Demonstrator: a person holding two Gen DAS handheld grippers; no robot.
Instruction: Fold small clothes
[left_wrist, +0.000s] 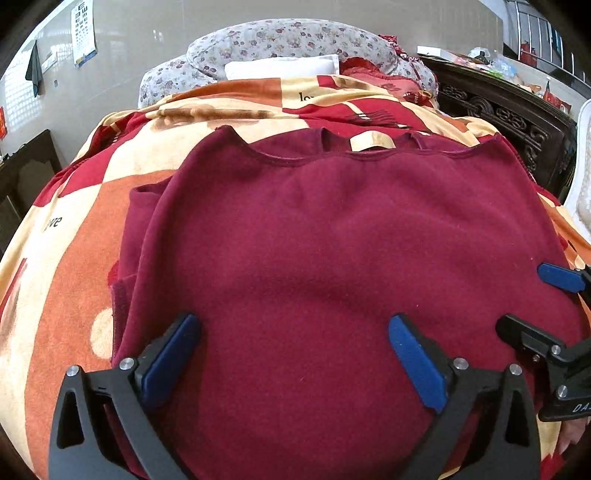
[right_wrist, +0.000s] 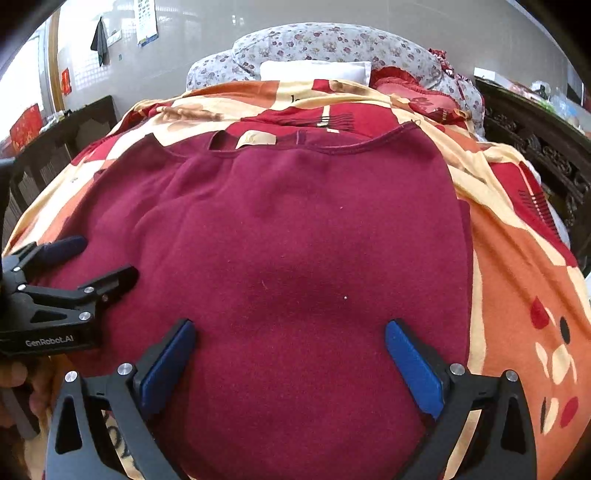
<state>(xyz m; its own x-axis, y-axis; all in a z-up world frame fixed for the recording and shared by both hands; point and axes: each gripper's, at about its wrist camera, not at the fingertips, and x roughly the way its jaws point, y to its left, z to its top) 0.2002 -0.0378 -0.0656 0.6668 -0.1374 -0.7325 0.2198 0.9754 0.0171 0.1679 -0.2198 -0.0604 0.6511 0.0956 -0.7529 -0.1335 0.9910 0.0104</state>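
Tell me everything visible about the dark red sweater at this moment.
The sweater is dark red, fleecy knit, spread flat on a patterned blanket on the bed, neckline away from the cameras with a beige label showing inside the collar. Its sides look folded inward, one sleeve tucked under the left edge. The left tool and right tool hover open over its near hem, gripping nothing.

Even bright daylight, soft shadows, sharp centre, strong fisheye bending and dark corners
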